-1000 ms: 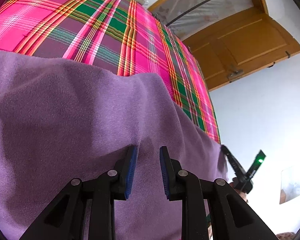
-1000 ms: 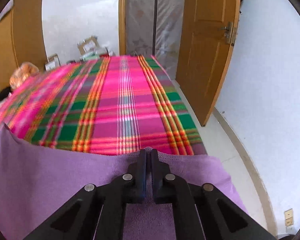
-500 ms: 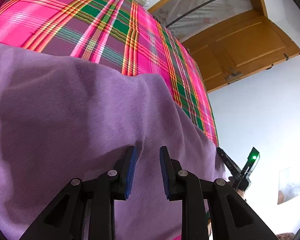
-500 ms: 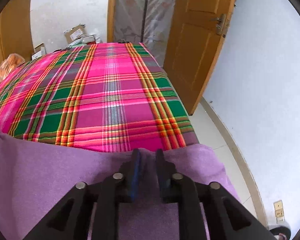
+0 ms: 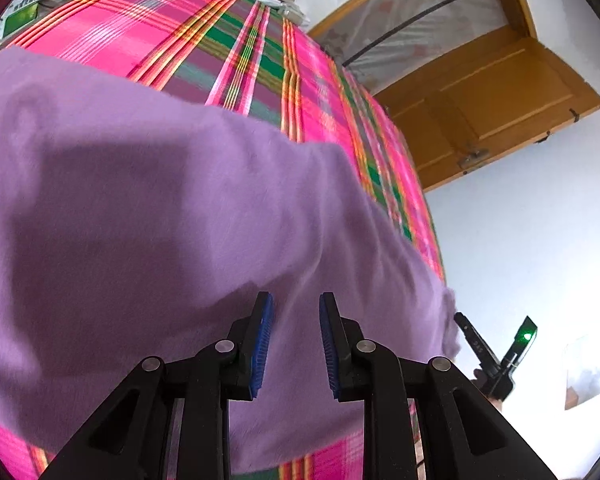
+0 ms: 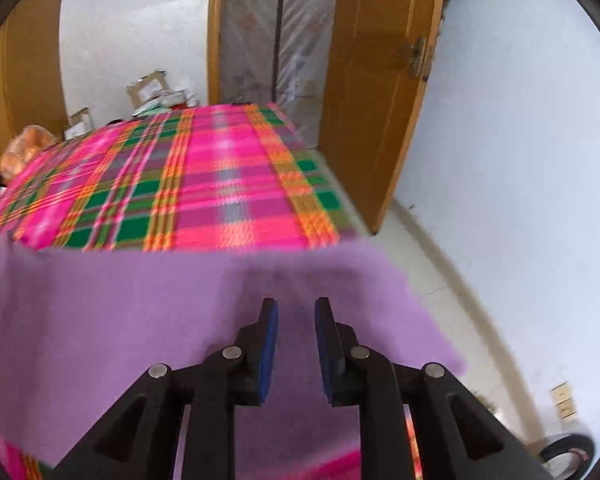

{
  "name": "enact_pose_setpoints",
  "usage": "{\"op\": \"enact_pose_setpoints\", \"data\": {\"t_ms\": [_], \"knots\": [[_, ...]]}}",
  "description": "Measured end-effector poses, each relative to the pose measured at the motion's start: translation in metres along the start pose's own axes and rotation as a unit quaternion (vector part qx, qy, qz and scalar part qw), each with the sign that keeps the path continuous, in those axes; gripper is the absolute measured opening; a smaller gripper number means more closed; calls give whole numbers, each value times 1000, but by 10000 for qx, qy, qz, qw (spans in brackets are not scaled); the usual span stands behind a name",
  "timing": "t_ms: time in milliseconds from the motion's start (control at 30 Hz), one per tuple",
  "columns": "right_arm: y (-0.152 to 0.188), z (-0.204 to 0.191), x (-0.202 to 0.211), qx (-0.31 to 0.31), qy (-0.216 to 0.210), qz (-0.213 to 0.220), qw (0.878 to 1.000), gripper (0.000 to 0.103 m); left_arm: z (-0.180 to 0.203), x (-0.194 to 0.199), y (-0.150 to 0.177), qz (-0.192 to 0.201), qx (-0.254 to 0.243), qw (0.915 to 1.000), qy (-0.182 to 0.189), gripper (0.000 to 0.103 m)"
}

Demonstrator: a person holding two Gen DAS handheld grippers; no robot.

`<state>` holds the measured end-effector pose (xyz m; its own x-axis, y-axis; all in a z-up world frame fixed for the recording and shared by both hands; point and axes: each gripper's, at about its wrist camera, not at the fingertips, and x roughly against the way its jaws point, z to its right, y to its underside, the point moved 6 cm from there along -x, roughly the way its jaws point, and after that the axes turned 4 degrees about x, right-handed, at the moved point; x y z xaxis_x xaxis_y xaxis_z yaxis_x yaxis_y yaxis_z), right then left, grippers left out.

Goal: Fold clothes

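Observation:
A purple fleece garment lies spread flat across the near end of a bed with a pink, green and orange plaid cover. My left gripper hovers just above the cloth, open, with nothing between its blue pads. In the right wrist view the same purple garment fills the lower half, its far edge lying across the plaid cover. My right gripper stands open over the garment near its right corner, holding nothing. The right gripper's body shows at the left view's right edge.
An open wooden door stands beside the bed's right side, with a white wall and pale floor beyond. Cardboard boxes and an orange bag sit past the bed's far end. A tape roll lies on the floor.
My right gripper went from shut on the purple garment's edge to open, letting it go, and drew back. The left gripper stayed open and rose slightly. The garment now lies flat.

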<state>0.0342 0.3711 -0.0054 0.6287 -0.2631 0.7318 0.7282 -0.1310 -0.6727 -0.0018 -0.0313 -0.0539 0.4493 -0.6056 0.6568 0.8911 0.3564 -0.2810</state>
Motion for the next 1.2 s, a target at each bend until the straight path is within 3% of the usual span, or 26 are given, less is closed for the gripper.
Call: {"op": "enact_pose_setpoints", "data": {"t_ms": [200,433,567,700,833,967,1100,1200], "knots": [[39,23,6,-429,-1,-9,9991,19,-8,2,9,-12,157,9999,-72,25],[53,56,16,-872,326,19,9957,19,-3,-1,6,181,311,9992,-168,28],[52,60,19,-1011,342,245,9940,19,-2,0,8,254,270,9989,-274,28],[49,48,14,-988,-141,366,9943,20,-3,3,13,300,225,9987,-343,28],[56,44,17,-585,55,414,9974,20,-6,9,18,345,273,9984,-355,28],[62,58,23,-829,227,271,9959,20,-9,16,23,404,321,9978,-425,28],[42,52,30,-544,179,562,9968,20,-11,21,27,427,329,9971,-532,28],[23,64,18,-743,148,516,9958,20,-6,24,22,534,260,9961,-658,28]]}}
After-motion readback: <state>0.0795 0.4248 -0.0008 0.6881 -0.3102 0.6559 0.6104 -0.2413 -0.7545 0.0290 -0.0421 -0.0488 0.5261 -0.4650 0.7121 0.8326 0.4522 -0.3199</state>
